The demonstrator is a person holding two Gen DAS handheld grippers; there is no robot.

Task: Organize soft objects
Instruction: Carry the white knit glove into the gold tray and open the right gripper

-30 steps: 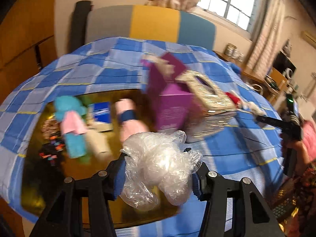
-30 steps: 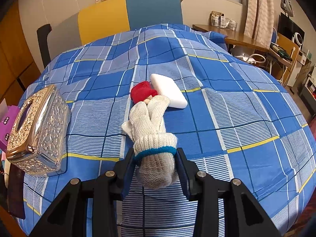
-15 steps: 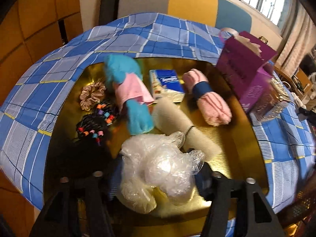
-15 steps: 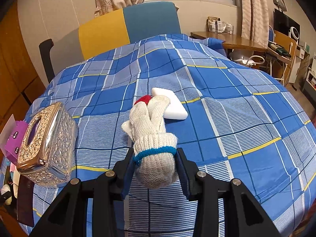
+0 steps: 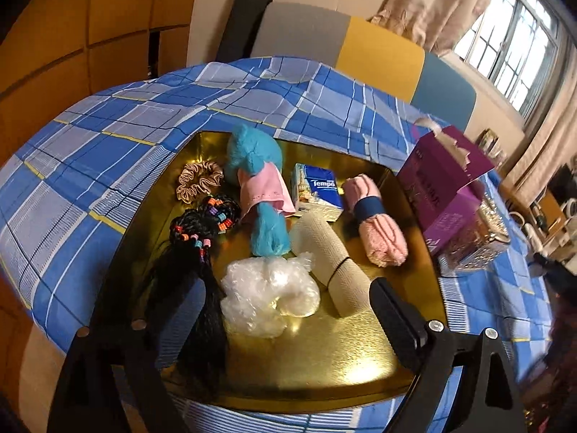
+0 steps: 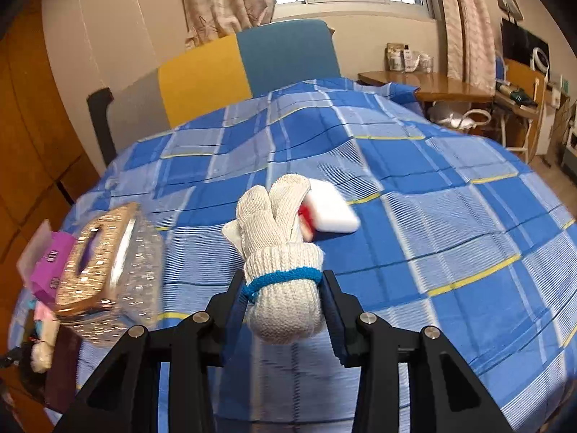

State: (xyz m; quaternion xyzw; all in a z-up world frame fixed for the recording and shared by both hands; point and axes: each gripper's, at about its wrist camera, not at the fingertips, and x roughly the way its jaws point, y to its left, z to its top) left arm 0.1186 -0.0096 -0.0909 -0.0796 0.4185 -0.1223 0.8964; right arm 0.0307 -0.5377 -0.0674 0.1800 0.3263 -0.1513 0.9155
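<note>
Left wrist view: the left hand-held gripper [image 5: 285, 310] hangs over the gold tray [image 5: 324, 357] on the bed, its jaws opening; the crumpled plastic bag [image 5: 268, 297] lies on the tray between them, untouched. Already gathered there are a scrunchie [image 5: 199, 181], beaded braids [image 5: 202, 231], a blue plush toy [image 5: 258, 184], a tissue pack [image 5: 316, 191], a beige roll [image 5: 330, 259] and a pink rolled cloth [image 5: 377, 225]. Right wrist view: the right hand-held gripper [image 6: 285, 297] pinches a rolled knit glove [image 6: 281, 267] above the checked bedspread [image 6: 432, 216]. A white sponge [image 6: 333, 213] and a small red item [image 6: 304, 216] remain to be collected.
</note>
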